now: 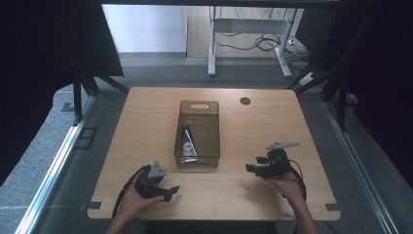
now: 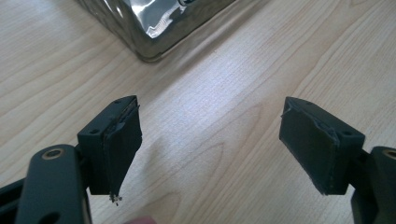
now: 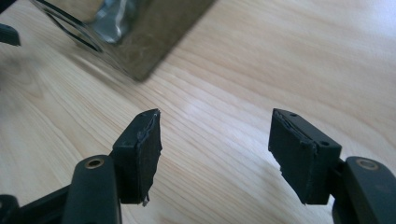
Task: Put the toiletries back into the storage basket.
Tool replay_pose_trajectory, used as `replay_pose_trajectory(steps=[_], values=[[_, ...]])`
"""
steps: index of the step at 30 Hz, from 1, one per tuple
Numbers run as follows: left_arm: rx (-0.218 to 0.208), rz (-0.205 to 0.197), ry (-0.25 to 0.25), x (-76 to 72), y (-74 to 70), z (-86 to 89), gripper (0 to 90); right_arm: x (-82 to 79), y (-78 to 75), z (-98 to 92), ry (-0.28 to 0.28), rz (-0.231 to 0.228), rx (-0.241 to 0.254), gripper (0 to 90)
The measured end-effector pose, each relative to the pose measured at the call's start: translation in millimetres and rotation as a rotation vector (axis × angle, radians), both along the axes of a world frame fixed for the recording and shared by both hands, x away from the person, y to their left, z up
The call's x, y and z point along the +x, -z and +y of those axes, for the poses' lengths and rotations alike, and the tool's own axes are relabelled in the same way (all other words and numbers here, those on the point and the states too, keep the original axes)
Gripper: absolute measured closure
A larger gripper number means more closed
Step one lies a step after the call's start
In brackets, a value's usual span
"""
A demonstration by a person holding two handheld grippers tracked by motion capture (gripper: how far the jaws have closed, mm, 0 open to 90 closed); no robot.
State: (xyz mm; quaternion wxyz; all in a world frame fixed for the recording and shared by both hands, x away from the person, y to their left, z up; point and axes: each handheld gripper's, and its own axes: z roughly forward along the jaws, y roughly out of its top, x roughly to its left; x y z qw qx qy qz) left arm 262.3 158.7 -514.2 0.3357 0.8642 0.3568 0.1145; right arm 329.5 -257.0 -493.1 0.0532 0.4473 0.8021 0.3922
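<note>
Our left tool (image 1: 171,189) stood with its jaws wide apart and nothing between them, low over the near edge of the bench (image 1: 146,122). Our right tool (image 1: 252,164) was just as wide and empty, off to the other side. Between them, a little farther in, sat the smoky clear bin (image 1: 197,134), near both tools but touching neither. A dark pouch (image 1: 187,141) lay inside it.
</note>
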Motion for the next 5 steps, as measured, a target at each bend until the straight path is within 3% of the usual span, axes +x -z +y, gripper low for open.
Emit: replay_pose_trajectory(steps=[5], values=[[0.004, 0.001, 0.010, -0.8, 0.2, -2.2, 21.2, -1.4, 9.9, -8.5, 0.020, 0.006, -0.007, 34.8]])
